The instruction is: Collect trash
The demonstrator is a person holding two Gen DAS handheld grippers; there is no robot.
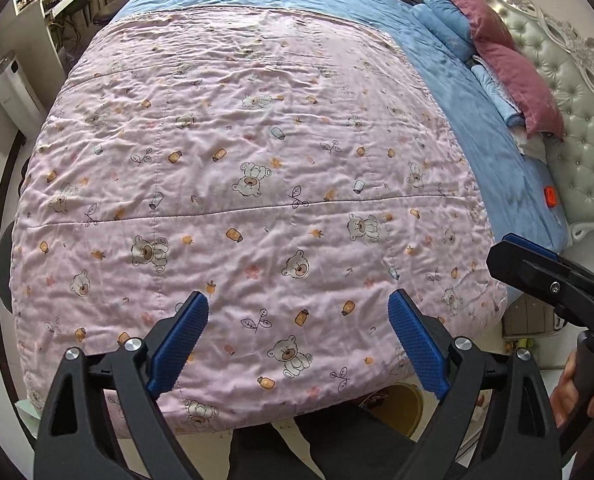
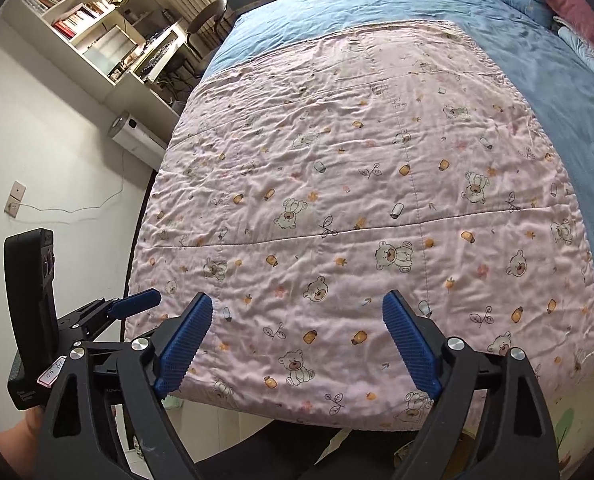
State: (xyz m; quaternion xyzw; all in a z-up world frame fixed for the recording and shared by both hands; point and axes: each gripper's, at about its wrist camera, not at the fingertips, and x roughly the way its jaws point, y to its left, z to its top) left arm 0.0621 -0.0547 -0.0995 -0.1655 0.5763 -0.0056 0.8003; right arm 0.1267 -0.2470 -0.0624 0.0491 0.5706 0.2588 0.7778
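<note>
Two grippers, left gripper [image 1: 299, 344], right gripper [image 2: 297, 344], jaws spread, empty, above pink quilt [image 1: 237, 168]

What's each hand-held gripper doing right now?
Left hand-held gripper: open, empty, above the pink bear-print quilt.
Right hand-held gripper: open, empty.

Bright daylight, sharp focus — fisheye-warped, vignetted edges.

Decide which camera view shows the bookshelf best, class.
The right wrist view: the bookshelf shows open compartments with rows of books. The left wrist view catches only a small, blurred sliver of shelving at its top-left edge.
</note>
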